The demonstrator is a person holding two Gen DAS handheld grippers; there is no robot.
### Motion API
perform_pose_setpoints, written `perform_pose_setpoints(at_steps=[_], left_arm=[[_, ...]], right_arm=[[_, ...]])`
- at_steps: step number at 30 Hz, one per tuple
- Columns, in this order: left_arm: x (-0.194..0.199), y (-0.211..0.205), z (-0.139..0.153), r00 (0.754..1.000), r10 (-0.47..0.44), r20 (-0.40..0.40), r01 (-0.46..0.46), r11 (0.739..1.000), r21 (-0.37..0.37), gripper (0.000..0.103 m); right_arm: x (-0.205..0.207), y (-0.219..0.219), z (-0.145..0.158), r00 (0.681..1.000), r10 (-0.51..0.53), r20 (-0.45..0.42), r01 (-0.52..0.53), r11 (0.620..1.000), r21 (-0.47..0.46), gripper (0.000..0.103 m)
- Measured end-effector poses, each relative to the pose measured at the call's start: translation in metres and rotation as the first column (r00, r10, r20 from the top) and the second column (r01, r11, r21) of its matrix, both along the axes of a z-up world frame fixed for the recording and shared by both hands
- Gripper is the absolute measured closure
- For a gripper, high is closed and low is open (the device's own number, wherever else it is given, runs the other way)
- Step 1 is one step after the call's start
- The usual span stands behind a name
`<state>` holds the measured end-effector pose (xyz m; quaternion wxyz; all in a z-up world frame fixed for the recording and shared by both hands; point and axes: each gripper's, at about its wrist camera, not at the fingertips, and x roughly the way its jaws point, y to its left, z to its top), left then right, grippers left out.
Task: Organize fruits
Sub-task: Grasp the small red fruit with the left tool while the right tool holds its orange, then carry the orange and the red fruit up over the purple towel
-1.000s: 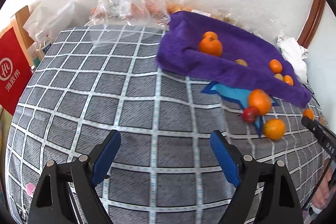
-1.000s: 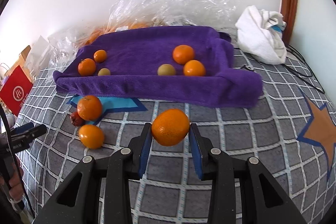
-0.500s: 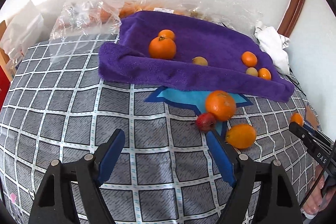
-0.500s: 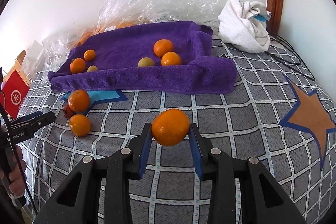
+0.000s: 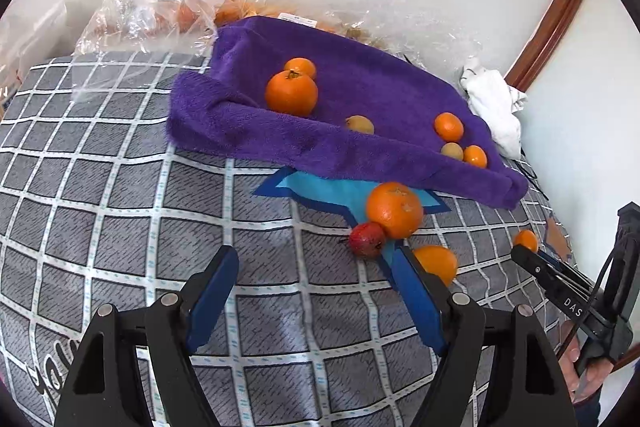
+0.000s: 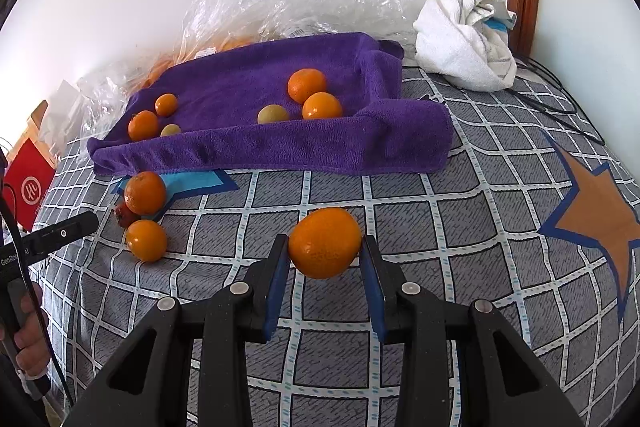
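Bed, grey checked cover [image 6: 460,195]: purple towel [image 6: 280,147] centre; before its left corner, two oranges [image 6: 145,192], one small red fruit [image 6: 125,215], possibly a hawthorn; white cloth [image 6: 464,39] right.

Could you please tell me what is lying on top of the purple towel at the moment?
On the purple towel lie four orange fruits and two yellowish ones, in two groups: three at its left end, three toward the right. Its raised front fold hides their undersides, and what the towel itself covers.
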<state>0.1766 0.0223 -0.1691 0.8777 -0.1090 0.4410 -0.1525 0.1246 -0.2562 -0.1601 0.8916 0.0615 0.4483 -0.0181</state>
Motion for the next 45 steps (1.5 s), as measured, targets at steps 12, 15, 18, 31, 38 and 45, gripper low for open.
perform_pose_setpoints(at_steps=[12, 15, 18, 31, 38, 45], left_arm=[[0.014, -0.046, -0.006, 0.999, -0.039, 0.005, 0.037, 0.983, 0.178, 0.044], [0.015, -0.055, -0.007, 0.999, -0.032, 0.033, 0.023, 0.968, 0.25, 0.057], [0.013, -0.059, -0.007, 0.998, -0.028, 0.057, 0.009, 0.95, 0.311, 0.075], [-0.007, -0.012, 0.011, 0.999, 0.043, 0.029, -0.048, 0.984, 0.172, 0.077], [-0.017, -0.003, 0.021, 0.997, 0.072, 0.04, -0.077, 0.986, 0.145, 0.077], [-0.02, 0.0, 0.032, 0.996, 0.068, 0.064, -0.077, 0.986, 0.146, 0.077]], right_arm=[[-0.005, -0.016, -0.003, 1.0, -0.029, -0.012, 0.029, 0.999, 0.02, 0.068], [-0.007, -0.017, -0.004, 0.999, -0.031, -0.009, 0.032, 0.999, 0.02, 0.068], [-0.006, -0.015, -0.004, 0.999, -0.029, -0.016, 0.029, 0.999, 0.014, 0.068], [-0.005, 0.004, 0.026, 0.999, -0.026, 0.044, 0.026, 1.0, 0.005, 0.068], [-0.01, 0.017, 0.034, 0.999, 0.0, 0.044, 0.001, 1.0, -0.016, 0.068], [-0.011, 0.026, 0.039, 0.998, 0.036, 0.056, -0.033, 0.998, -0.046, 0.068]])
